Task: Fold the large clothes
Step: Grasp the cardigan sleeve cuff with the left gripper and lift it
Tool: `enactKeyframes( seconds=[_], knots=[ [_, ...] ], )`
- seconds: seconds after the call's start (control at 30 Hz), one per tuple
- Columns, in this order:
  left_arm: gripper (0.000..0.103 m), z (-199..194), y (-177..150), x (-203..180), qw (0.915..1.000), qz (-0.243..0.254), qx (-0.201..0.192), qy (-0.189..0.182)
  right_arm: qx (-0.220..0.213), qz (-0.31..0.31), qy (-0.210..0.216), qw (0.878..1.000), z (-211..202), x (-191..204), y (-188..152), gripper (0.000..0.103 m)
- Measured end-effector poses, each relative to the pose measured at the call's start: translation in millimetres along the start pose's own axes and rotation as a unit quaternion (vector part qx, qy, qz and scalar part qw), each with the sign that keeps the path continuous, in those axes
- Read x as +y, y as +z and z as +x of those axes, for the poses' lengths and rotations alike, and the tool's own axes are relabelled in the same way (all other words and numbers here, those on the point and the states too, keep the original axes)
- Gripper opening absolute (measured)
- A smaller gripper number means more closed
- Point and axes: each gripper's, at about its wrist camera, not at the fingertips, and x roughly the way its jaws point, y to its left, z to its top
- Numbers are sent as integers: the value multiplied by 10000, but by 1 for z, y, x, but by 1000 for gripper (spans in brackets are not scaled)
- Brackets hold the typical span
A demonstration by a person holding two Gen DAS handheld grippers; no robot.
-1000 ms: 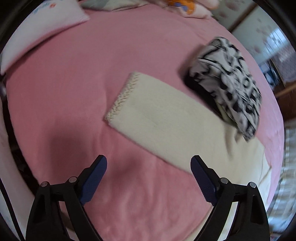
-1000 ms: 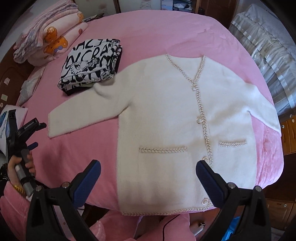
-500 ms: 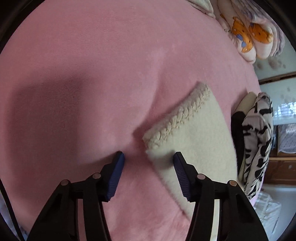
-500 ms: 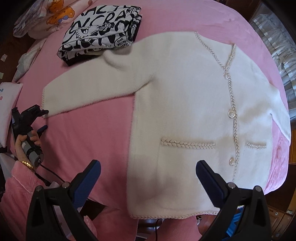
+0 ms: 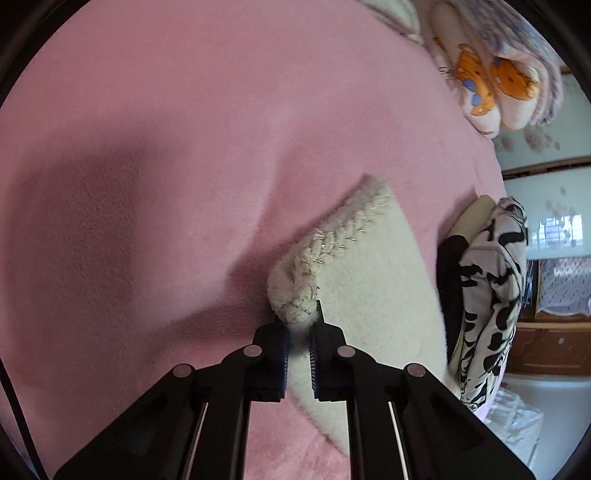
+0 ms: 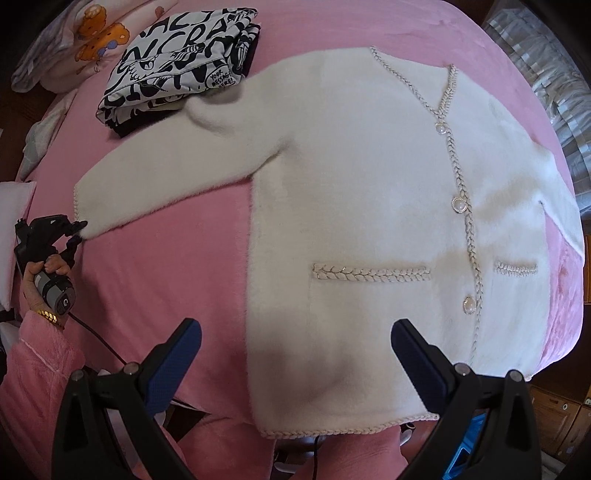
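Bed (image 6: 155, 280), pink plush cover, bearing all else we list; cardigan (image 6: 369, 206), cream, fluffy, laid flat and face up across the middle of it, buttoned, neckline toward the far side and braided hem (image 6: 332, 430) at the near edge, so we read its long axis as running away from us, with the sleeves spread to either side; we judge it was spread this way so each sleeve can be folded in over the body; folded garment (image 6: 177, 66), black-and-white print, at the far left, the cardigan's shoulder touching it, set aside, we suppose, as finished work; bedding (image 6: 92, 29) with a bear print, beyond that, at the bed's far corner; sleeve (image 6: 166, 184), reaching out to the left from the shoulder, slanting toward the near side, cuff end pointing at the bed's left edge; cuff (image 5: 332, 251), braided trim, its near corner bunched and lifted between the pads; left gripper (image 5: 298, 341), fingers closed tight on that cuff corner, held low, we judge, to carry the sleeve across the body; right gripper (image 6: 295, 363), fingers spread wide with nothing between them, hanging above the lower front near the hem, pointing down; hand (image 6: 44, 273) in a pink sleeve, holding the left tool
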Motion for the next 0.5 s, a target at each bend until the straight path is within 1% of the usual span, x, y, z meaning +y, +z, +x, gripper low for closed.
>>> enactKeyframes(
  seconds=[0.1,0.17,0.23,0.37,0.43,0.5],
  knots=[
    [6,-23,-7,-11,9992,235,-254,-186,-68,108,25,9999,2,-11,0,103],
    [6,-40,-16,-31,9970,534,-461,-321,-149,170,5,9997,3,-20,0,103],
    [6,-53,-24,-47,9946,754,-577,-425,-220,216,-10,9995,4,-30,2,103],
    [6,-80,-53,-91,9857,1284,-838,-702,-413,322,36,9986,7,-53,8,103],
    [6,-94,-68,-106,9813,1464,-940,-820,-516,341,104,9980,9,-64,15,103],
    [6,-107,-90,-127,9764,1627,-1041,-966,-619,313,151,9975,12,-74,24,102]
  ],
)
